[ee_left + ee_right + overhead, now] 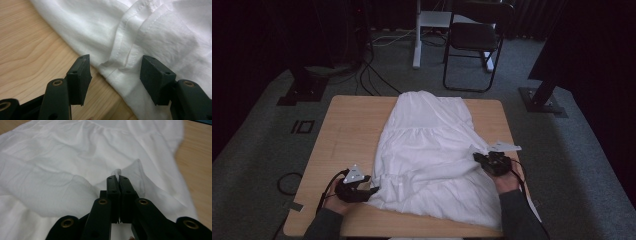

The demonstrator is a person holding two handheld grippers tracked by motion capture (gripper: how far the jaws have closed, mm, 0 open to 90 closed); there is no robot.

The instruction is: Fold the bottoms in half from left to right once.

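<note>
Two grippers work a white garment (427, 150) spread mid-table (347, 125): the right gripper (479, 159), at four o'clock, pinches a fold; the left gripper (115, 72), at seven, gapes around a hem seam. Beyond, at twelve, stands a black chair (474, 35).

Dim room, grey carpet (257, 150), black chair (474, 37)

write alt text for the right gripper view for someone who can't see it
The right hand-held gripper is shut on a pinched fold of a white garment. The garment lies spread and wrinkled over a light wooden table.
</note>
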